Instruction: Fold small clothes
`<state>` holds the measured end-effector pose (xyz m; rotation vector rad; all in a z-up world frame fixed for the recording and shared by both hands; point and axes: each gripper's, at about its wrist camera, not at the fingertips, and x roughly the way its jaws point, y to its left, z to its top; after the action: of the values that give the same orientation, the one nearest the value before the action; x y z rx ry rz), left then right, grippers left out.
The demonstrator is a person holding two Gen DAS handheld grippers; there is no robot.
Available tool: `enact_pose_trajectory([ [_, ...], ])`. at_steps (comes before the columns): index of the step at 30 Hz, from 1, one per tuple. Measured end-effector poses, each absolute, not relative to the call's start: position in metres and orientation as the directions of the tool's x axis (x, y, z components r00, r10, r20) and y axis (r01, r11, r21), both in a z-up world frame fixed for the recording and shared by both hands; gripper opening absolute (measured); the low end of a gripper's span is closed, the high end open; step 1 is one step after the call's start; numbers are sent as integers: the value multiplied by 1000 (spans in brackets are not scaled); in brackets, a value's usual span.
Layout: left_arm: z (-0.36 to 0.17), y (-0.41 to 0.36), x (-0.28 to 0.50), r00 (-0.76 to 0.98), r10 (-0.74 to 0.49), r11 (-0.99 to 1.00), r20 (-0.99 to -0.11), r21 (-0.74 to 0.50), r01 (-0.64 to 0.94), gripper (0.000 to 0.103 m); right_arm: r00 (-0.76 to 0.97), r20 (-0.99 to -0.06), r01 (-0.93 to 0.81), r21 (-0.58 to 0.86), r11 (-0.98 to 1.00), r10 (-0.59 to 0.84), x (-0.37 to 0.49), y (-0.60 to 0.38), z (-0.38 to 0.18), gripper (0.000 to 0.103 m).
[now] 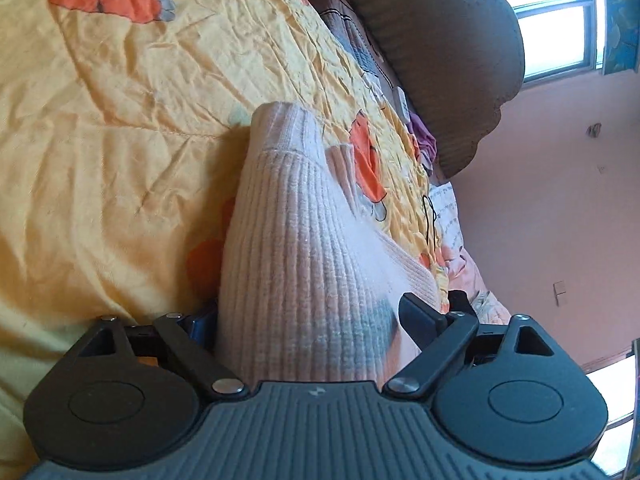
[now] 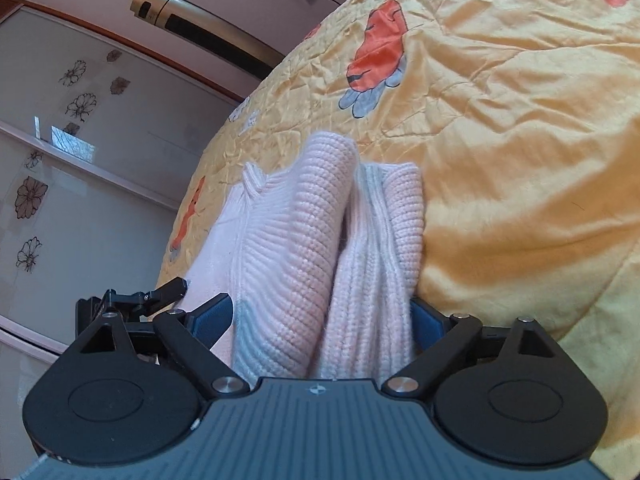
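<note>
A pale pink ribbed knit garment fills the space between the fingers of my left gripper, which is shut on it. The knit hangs bunched over the yellow bedspread. In the right wrist view the same pink knit is bunched in thick folds between the blue pads of my right gripper, which is shut on it. The fingertips of both grippers are mostly hidden by the fabric.
The yellow bedspread has orange carrot prints and many creases. A brown padded headboard and a window are beyond the bed. A wardrobe with flower decals and a silver tower appliance stand beside the bed.
</note>
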<state>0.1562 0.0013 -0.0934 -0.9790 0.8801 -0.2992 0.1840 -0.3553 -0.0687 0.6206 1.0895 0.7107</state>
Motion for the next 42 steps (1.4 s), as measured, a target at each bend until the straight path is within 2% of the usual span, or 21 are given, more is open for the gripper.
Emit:
enact_pose_trajectory([
  [1, -91, -2, 157, 627, -575, 578, -526, -804, -144, 87, 293, -565, -215, 747, 629, 771, 185, -352, -69, 87],
  [3, -82, -10, 158, 623, -522, 670, -582, -732, -123, 71, 308, -575, -217, 734, 644, 758, 186, -349, -69, 70],
  [4, -80, -12, 157, 629, -510, 690, -587, -716, -109, 66, 309, -570, -230, 732, 641, 761, 184, -346, -69, 64],
  [5, -77, -12, 155, 633, -507, 694, -585, -712, -103, 61, 313, -556, -256, 731, 632, 770, 180, -344, -67, 54],
  [9, -56, -4, 147, 646, -495, 716, -582, -694, -76, 55, 345, -575, -290, 686, 667, 742, 175, -334, -51, 52],
  [15, -26, 46, 158, 702, -411, 731, -582, -670, -127, 56, 345, -460, -349, 746, 567, 818, 189, -299, -25, 49],
  [19, -54, 83, 187, 659, -357, 736, -662, -634, -239, 58, 314, -455, -300, 785, 542, 833, 222, -258, -47, 49],
  [21, -71, 93, 188, 662, -377, 713, -647, -660, -238, 62, 331, -481, -248, 786, 566, 812, 235, -243, -64, 49],
  [22, -73, 95, 184, 675, -392, 692, -625, -684, -232, 63, 347, -491, -223, 784, 579, 799, 239, -239, -71, 49],
  [24, -68, 96, 169, 699, -401, 684, -592, -701, -201, 64, 352, -495, -165, 803, 573, 795, 243, -241, -81, 61],
  [26, -59, 96, 144, 735, -375, 685, -565, -703, -191, 65, 340, -503, -122, 814, 568, 794, 238, -250, -82, 68],
  [27, -54, 95, 127, 752, -361, 686, -551, -704, -186, 65, 343, -501, -127, 813, 568, 794, 232, -257, -78, 69],
  [29, -50, 94, 96, 770, -374, 665, -517, -728, -166, 72, 368, -493, -155, 803, 575, 788, 214, -276, -67, 71],
  [32, -52, 83, 62, 766, -401, 658, -502, -740, -141, 74, 390, -478, -200, 790, 579, 787, 184, -300, -56, 85],
  [37, -58, 66, 48, 773, -394, 676, -497, -727, -122, 84, 323, -490, -212, 796, 566, 810, 159, -297, -68, 86],
  [40, -61, 65, 50, 774, -413, 661, -480, -743, -108, 92, 301, -524, -232, 770, 595, 796, 152, -278, -74, 94],
  [42, -71, 62, 59, 732, -445, 659, -517, -742, -124, 92, 300, -541, -263, 745, 613, 786, 148, -269, -72, 94],
])
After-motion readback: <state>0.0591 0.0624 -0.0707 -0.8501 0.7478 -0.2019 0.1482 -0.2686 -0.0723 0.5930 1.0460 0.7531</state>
